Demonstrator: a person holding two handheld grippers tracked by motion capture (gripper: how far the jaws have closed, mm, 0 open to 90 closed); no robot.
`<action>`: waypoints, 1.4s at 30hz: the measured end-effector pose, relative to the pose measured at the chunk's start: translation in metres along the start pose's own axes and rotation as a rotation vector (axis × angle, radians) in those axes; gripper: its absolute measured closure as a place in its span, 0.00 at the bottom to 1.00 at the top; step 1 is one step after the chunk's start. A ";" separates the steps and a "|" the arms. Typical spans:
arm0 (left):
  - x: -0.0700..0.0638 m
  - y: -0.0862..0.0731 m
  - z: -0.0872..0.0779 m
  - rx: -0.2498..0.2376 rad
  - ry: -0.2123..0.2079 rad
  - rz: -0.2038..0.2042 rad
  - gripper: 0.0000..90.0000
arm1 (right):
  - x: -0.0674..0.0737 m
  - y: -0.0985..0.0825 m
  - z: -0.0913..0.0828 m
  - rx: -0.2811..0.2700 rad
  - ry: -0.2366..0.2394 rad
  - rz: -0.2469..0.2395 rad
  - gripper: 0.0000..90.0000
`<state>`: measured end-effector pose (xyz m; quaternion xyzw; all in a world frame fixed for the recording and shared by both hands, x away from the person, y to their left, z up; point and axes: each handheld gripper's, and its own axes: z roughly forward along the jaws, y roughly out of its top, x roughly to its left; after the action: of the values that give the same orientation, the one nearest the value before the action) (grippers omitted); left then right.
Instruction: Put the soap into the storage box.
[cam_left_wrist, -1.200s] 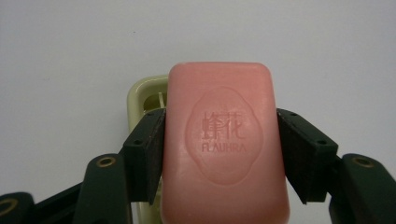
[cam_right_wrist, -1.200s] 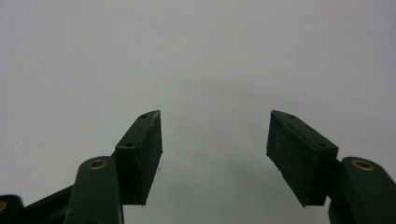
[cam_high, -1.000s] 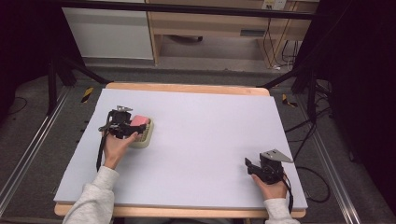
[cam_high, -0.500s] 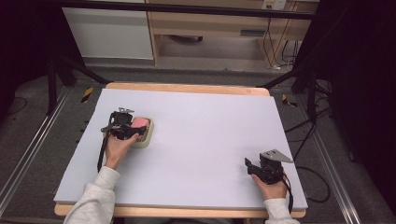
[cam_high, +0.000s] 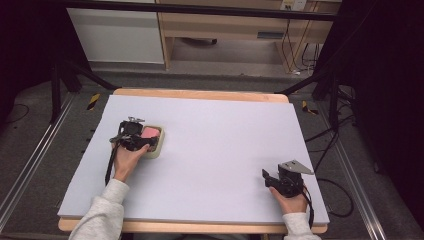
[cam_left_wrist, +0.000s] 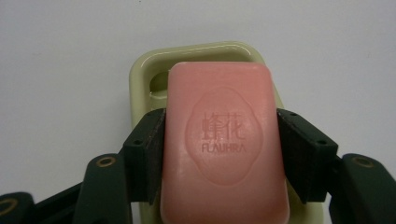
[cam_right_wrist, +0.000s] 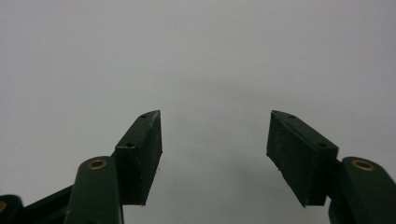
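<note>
Even, soft overhead light; dark surroundings; mild blur.

A wooden table covered by a pale grey mat is standing on a dark floor, with cables lying to its right.

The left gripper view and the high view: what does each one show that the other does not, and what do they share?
Left gripper view alone: the letters FLAUHRA pressed into the soap, with a jaw against each long side. High view alone: the right gripper, open over the bare table, and the floor beyond. Both: the pink soap in its pale green dish at the left gripper.
</note>
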<state>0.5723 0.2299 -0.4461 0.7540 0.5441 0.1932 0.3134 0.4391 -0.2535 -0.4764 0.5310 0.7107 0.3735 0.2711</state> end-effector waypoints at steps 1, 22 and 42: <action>0.000 0.000 0.000 0.000 0.001 0.001 0.41 | 0.000 0.000 0.000 0.000 0.000 0.000 0.40; -0.001 0.000 -0.013 -0.077 0.001 -0.003 0.35 | -0.001 0.000 -0.001 -0.004 -0.004 -0.001 0.38; 0.005 -0.029 -0.056 -0.153 -0.076 0.045 0.24 | -0.004 -0.001 -0.002 0.001 -0.025 0.016 0.28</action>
<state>0.5184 0.2551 -0.4253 0.7465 0.4986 0.2124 0.3859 0.4383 -0.2583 -0.4761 0.5414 0.7031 0.3689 0.2766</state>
